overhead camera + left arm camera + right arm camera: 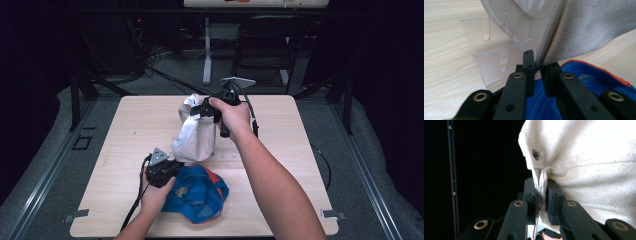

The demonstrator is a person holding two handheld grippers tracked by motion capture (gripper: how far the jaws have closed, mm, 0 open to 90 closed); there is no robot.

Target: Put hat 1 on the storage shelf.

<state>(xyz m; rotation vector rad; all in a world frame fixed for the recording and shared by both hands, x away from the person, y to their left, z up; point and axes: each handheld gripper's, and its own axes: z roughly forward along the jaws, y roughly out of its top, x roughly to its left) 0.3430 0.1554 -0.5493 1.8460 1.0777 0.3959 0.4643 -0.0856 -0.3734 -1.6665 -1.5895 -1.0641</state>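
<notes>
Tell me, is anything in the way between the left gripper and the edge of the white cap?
Nothing visible blocks it. The left gripper sits right at the white cap lower edge, jaws nearly closed, with the clear acrylic stand to one side and the blue cap beneath.

The table (280, 165) is lit evenly from above and is the bright part of the high view; around the table the room falls into near black. Shadows on the table are soft and short. This view is a little soft and grainy. In the right gripper view the white cap (594, 157) is overexposed, almost glaring, against a black background. In the left gripper view the near black jaws are slightly out of focus.
</notes>
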